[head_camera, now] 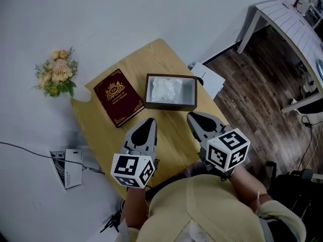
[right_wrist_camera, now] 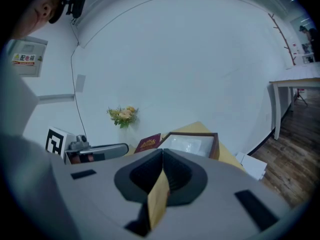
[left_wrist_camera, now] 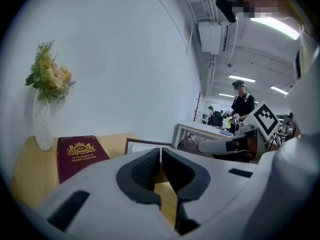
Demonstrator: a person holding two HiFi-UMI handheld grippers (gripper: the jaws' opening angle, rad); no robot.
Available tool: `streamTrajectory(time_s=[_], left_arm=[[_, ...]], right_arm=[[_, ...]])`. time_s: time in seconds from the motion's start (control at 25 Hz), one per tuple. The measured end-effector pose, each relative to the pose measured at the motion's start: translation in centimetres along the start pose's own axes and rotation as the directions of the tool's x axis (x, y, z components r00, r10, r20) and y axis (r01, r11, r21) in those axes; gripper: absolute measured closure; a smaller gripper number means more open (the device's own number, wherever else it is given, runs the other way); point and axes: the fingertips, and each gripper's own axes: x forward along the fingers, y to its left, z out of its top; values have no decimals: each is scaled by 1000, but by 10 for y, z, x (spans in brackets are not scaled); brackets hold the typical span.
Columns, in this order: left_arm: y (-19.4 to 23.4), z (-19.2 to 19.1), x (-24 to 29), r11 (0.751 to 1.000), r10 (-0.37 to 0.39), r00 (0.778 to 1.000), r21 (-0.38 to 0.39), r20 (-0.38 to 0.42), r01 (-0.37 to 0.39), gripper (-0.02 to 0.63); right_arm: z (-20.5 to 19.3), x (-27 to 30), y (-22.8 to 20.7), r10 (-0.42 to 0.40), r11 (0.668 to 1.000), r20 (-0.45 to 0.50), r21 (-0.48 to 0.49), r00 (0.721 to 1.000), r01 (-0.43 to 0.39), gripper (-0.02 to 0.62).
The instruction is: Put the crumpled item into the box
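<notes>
Grippers: grey left gripper (head_camera: 148,125) and grey right gripper (head_camera: 196,119), jaws closed on nothing, over the table's near edge.
Item: crumpled white sheet (head_camera: 165,89) lies inside the dark brown open box (head_camera: 169,106), straight ahead, about equally near both.
Surface: light wooden table (head_camera: 171,140); maroon book (head_camera: 117,97) left of the box.
Room: white wall, dark plank floor (head_camera: 252,84).

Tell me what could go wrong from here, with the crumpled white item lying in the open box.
1. The box has no lid on and the crumpled item looks light, so it might spring back out.
2. The box sits near the edge of the table; a bump from the right gripper could push it off.
3. The vase stands at the table corner; a sweep of the left gripper may tip it.
</notes>
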Motion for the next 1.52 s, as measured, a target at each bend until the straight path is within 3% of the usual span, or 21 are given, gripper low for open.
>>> streamTrajectory(time_s=[1.52], left_arm=[[-11, -18, -46, 999, -36, 999, 5, -8, 36, 581]], right_arm=[[-25, -27, 34, -48, 998, 1, -35, 999, 48, 568]])
